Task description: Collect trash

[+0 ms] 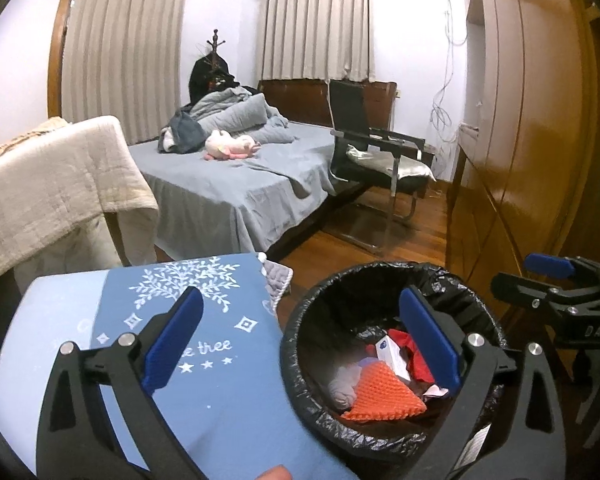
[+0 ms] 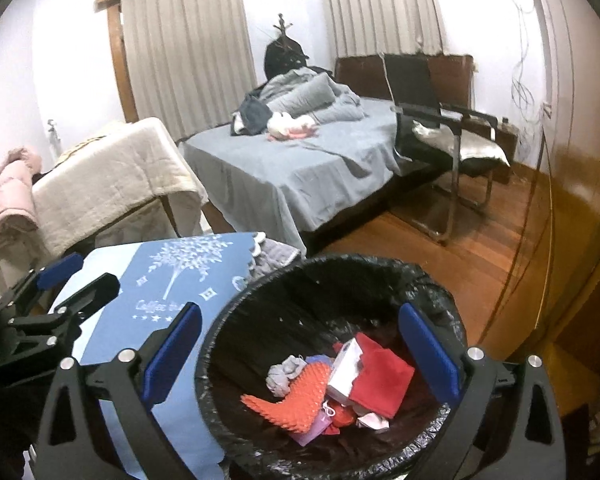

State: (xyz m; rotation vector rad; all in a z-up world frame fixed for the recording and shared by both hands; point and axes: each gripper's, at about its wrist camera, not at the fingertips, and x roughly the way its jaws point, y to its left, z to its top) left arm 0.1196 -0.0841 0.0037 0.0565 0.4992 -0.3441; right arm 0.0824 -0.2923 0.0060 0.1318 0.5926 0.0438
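Bin liner: glossy black. Inside: orange bumpy-textured sheet, red cloth, white small box, grey crumpled wad. Cloth on worktop: blue, white tree print and stars. Bed sheet: grey-blue. Plush toy: pink and white. Curtains: beige, vertical pleats. Floor: reddish-brown wood. Gripper pads: blue on black frames.

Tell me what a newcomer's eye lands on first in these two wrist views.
First the black-lined trash bin in the foreground, with an orange bumpy sheet, red paper and a small white box lying inside it. Both the left gripper and right gripper hang over it, open and empty. Left of the bin is a blue cloth with a white tree print; behind, a grey bed with a pink plush toy.
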